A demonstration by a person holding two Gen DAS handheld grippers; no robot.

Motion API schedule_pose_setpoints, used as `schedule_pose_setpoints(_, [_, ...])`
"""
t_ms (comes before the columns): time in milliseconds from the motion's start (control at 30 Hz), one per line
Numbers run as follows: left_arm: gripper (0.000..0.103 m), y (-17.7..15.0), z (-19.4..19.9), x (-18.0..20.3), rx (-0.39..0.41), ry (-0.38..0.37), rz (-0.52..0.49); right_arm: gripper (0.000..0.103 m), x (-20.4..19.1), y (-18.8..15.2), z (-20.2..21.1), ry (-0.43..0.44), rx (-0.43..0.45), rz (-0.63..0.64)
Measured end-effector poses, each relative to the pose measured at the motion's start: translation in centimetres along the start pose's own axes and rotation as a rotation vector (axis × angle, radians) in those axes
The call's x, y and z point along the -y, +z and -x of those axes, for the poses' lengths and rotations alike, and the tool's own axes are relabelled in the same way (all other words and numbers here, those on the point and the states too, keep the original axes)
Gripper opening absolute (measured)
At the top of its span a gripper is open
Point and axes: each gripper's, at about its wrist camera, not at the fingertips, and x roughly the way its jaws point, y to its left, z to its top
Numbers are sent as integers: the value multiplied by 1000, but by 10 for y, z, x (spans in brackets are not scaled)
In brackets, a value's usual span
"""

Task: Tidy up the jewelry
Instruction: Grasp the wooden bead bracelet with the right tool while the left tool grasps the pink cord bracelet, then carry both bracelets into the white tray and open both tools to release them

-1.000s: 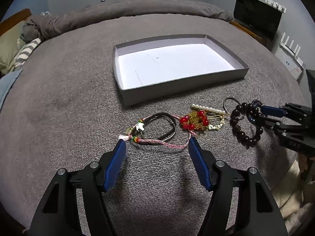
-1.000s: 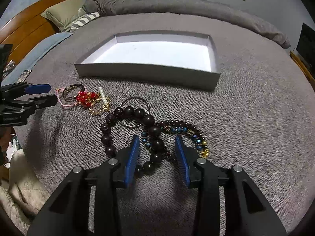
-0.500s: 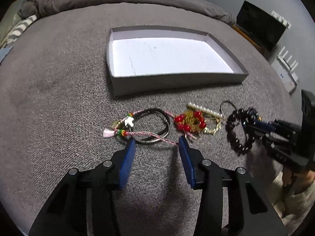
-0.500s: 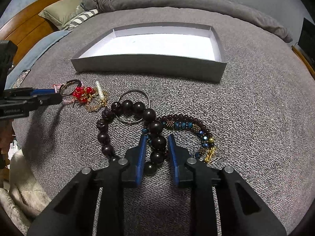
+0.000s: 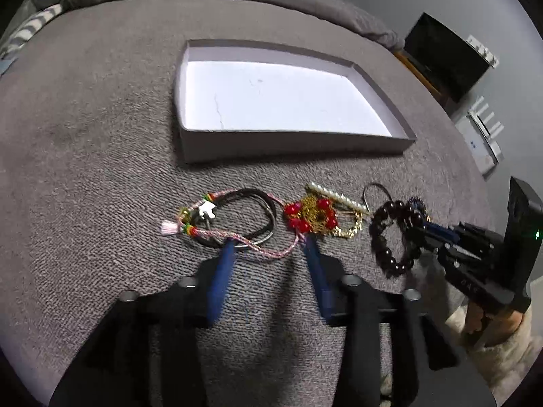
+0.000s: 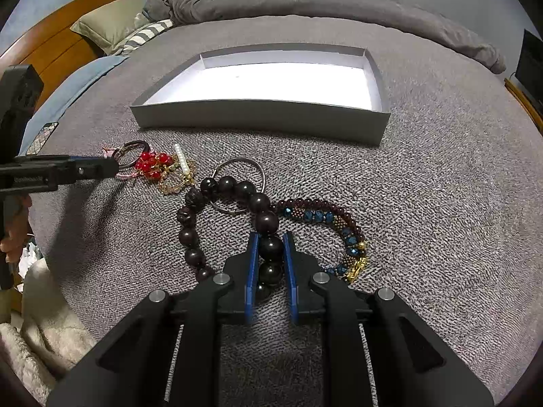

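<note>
A shallow grey box (image 5: 292, 142) with a white floor lies on the grey bed; it also shows in the right wrist view (image 6: 258, 118). In front of it lie a pink braided cord bracelet (image 5: 237, 242), a black hoop (image 5: 244, 217), a red bead and gold chain piece (image 5: 310, 217) and a pearl bar (image 5: 337, 196). My left gripper (image 5: 269, 242) is open, its fingertips straddling the pink cord. My right gripper (image 6: 270, 247) is shut on the dark wooden bead bracelet (image 6: 190, 217), next to a blue and maroon beaded bracelet (image 6: 319, 215) and a metal ring (image 6: 241, 183).
A rolled grey duvet (image 6: 305, 3) and pillows (image 6: 115, 27) lie at the bed's far side, by a wooden headboard (image 6: 51, 51). A dark monitor (image 5: 444, 57) stands to the right. A phone (image 6: 42, 135) lies at the bed's left edge.
My left gripper moved forward and down onto the pink cord and narrowed. My right gripper closed from wide open onto the dark wooden beads.
</note>
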Motion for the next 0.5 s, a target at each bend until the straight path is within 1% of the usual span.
schedule_pose_setpoints(67, [47,0,1,3,-1,2,-16,14,-1,0,0,1,-1,3])
schedule_pose_setpoints(133, [47,2,2,5,13,39,-25,14,-1,0,0,1,1,5])
schedule_pose_setpoints(167, [45,3,2,4,19,44,-23,14,-1,1,1,1,3,6])
schedule_pose_setpoints(200, [38,5,2,3,24,42,-21,14,-2,1,1,3,5,7])
schedule_pose_setpoints(233, [13,6,1,3,23,45,-30,14,-2,1,2,6,8,9])
schedule_pose_setpoints(267, [4,6,0,3,22,49,-39,14,-3,1,4,8,12,13])
schedule_pose_setpoints(300, [3,6,2,4,29,47,-47,14,-4,2,7,10,17,17])
schedule_pose_setpoints(400, [2,7,14,12,76,75,-100,14,-6,4,17,13,42,24])
schedule_pose_setpoints(500, [2,12,30,20,115,71,-142,14,-8,9,29,17,73,33])
